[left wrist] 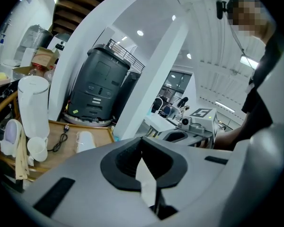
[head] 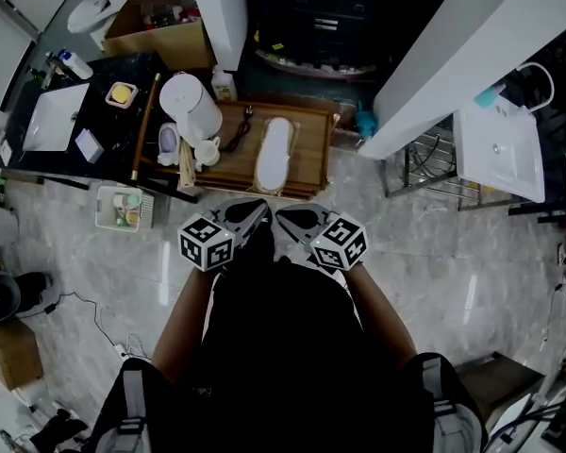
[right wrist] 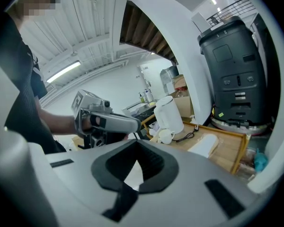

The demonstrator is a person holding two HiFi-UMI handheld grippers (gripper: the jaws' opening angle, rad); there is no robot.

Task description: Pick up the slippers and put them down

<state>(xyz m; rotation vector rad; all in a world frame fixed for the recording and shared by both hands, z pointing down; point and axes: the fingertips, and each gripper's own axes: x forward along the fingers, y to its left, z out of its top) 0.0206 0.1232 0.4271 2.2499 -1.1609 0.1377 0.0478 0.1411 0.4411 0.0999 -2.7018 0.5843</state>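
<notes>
Both claws are pressed together with nothing in them. The left gripper and right gripper hang close side by side. Just ahead, one white slipper lies on the wooden tray, its long axis running away from them. It sits about midway, so neither hand looks nearer.

The left gripper has its jaws pressed together. Far left, a white slipper lies on a wooden tray beside a black cable.
</notes>
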